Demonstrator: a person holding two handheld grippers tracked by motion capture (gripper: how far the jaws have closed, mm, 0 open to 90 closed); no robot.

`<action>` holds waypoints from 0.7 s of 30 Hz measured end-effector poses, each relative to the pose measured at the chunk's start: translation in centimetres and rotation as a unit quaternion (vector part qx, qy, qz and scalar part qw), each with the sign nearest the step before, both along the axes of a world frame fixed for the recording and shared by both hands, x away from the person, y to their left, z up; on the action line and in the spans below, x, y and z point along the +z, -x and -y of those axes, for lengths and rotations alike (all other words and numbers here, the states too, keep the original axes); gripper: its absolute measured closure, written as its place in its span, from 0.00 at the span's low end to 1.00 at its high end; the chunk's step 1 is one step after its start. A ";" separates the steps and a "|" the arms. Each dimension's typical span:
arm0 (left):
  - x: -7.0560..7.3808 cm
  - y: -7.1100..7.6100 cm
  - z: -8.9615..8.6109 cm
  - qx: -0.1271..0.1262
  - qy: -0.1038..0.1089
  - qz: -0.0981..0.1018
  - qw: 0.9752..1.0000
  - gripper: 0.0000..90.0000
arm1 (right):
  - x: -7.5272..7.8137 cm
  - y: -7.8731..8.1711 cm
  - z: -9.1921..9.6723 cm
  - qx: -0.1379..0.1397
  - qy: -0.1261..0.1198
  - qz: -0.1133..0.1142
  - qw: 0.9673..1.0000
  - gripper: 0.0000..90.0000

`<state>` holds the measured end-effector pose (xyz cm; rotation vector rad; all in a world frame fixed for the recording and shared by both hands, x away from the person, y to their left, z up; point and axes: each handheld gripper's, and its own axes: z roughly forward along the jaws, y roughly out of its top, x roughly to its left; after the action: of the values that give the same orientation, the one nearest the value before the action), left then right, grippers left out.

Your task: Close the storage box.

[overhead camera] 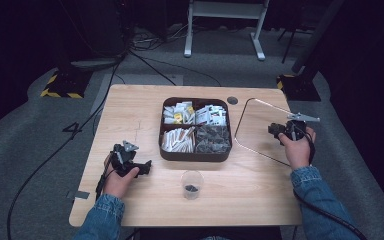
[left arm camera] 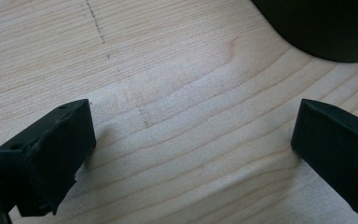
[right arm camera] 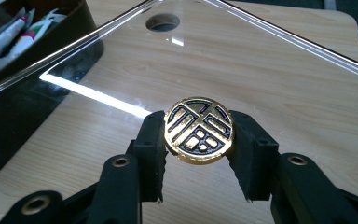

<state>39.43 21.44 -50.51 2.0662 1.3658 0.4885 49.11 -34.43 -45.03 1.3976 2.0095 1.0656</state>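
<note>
My right gripper [right arm camera: 199, 135] is shut on a round gold-and-black knob [right arm camera: 199, 129], held upright between its two jaws. The knob stands over a clear flat lid [right arm camera: 270, 65] that lies on the wooden table [overhead camera: 130, 115] to the right of the tray. In the high view the right gripper [overhead camera: 276, 130] is over the middle of that lid [overhead camera: 260, 117]. My left gripper [overhead camera: 143, 166] rests low at the table's front left, jaws wide apart. In the left gripper view its jaws [left arm camera: 193, 140] hold nothing, with bare wood between them.
A dark brown tray [overhead camera: 195, 156] with four compartments of sachets and dark packets sits mid-table; its wall [left arm camera: 326, 28] is just beyond my left jaws. A clear cup [overhead camera: 192, 184] with something dark in it stands in front of it. A cable hole [overhead camera: 232, 100] lies behind.
</note>
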 end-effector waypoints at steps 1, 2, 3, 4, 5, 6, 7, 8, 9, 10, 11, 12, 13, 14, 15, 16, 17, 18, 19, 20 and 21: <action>0.0 0.0 0.0 0.000 0.000 0.000 1.000 0.00 | 0.2 0.0 0.0 0.000 0.000 0.002 1.000 0.65; 0.0 0.0 0.0 0.000 0.000 0.000 1.000 0.00 | 0.5 0.1 0.0 0.002 0.000 0.003 1.000 0.65; 0.0 0.0 0.0 0.000 0.000 0.000 1.000 0.00 | 0.7 0.1 0.0 0.001 -0.001 0.004 1.000 0.65; 0.0 0.0 0.0 0.000 0.000 0.000 1.000 0.00 | 1.0 0.1 0.0 0.002 -0.002 0.007 1.000 0.65; 0.0 0.0 0.0 0.000 0.000 0.000 1.000 0.00 | 1.2 0.2 0.0 0.003 -0.003 0.009 1.000 0.65; 0.0 0.0 0.0 0.000 0.000 0.000 1.000 0.00 | 1.4 0.2 -0.1 0.003 -0.003 0.011 1.000 0.65; 0.0 0.0 0.0 0.000 0.000 0.000 1.000 0.00 | 1.6 0.2 -0.1 0.004 -0.003 0.014 1.000 0.65; 0.0 0.0 0.0 0.000 0.000 0.000 1.000 0.00 | 1.8 0.3 -0.1 0.005 -0.004 0.015 1.000 0.65; 0.0 0.0 0.0 0.000 -0.001 0.000 1.000 0.00 | 2.0 0.3 -0.1 0.007 -0.004 0.016 1.000 0.65; 0.0 0.0 0.0 0.000 0.000 0.000 1.000 0.00 | 2.1 0.3 -0.2 0.008 -0.005 0.017 1.000 0.65; 0.0 0.0 0.0 0.000 0.000 0.000 1.000 0.00 | 2.2 0.4 -0.2 0.010 -0.005 0.018 1.000 0.65; 0.0 0.0 0.0 0.001 -0.001 0.001 1.000 0.00 | 2.3 0.4 -0.3 0.011 -0.005 0.017 1.000 0.65; 0.0 0.0 0.0 0.001 -0.001 0.000 1.000 0.00 | 2.4 0.5 -0.4 0.011 -0.006 0.017 1.000 0.65; 0.0 0.0 0.0 0.000 0.000 0.000 1.000 0.00 | 2.5 0.5 -0.4 0.014 -0.006 0.019 1.000 0.65; 0.0 0.0 0.0 0.000 -0.001 0.000 1.000 0.00 | 2.6 0.6 -0.6 0.014 -0.006 0.019 1.000 0.65; 0.0 0.0 0.0 0.000 0.000 0.000 1.000 0.00 | 2.7 0.7 -0.6 0.016 -0.006 0.021 1.000 0.65; 0.0 0.0 0.0 0.000 -0.001 0.000 1.000 0.00 | 2.8 0.7 -0.7 0.017 -0.006 0.021 1.000 0.65; 0.0 0.0 0.0 0.000 0.000 0.000 1.000 0.00 | 2.9 0.7 -0.8 0.019 -0.007 0.022 1.000 0.65; 0.0 0.0 0.0 0.001 0.000 0.000 1.000 0.00 | 3.0 0.8 -0.9 0.020 -0.008 0.023 1.000 0.65; 0.0 0.0 0.0 0.001 0.000 0.000 1.000 0.00 | 3.2 0.8 -1.1 0.021 -0.010 0.024 0.999 0.65; 0.0 0.0 0.0 0.000 0.000 0.000 1.000 0.00 | 3.3 0.7 -1.2 0.023 -0.010 0.026 0.999 0.65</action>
<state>39.42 21.44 -50.51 2.0666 1.3670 0.4888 48.37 -33.21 -41.74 1.3259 2.0086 1.1322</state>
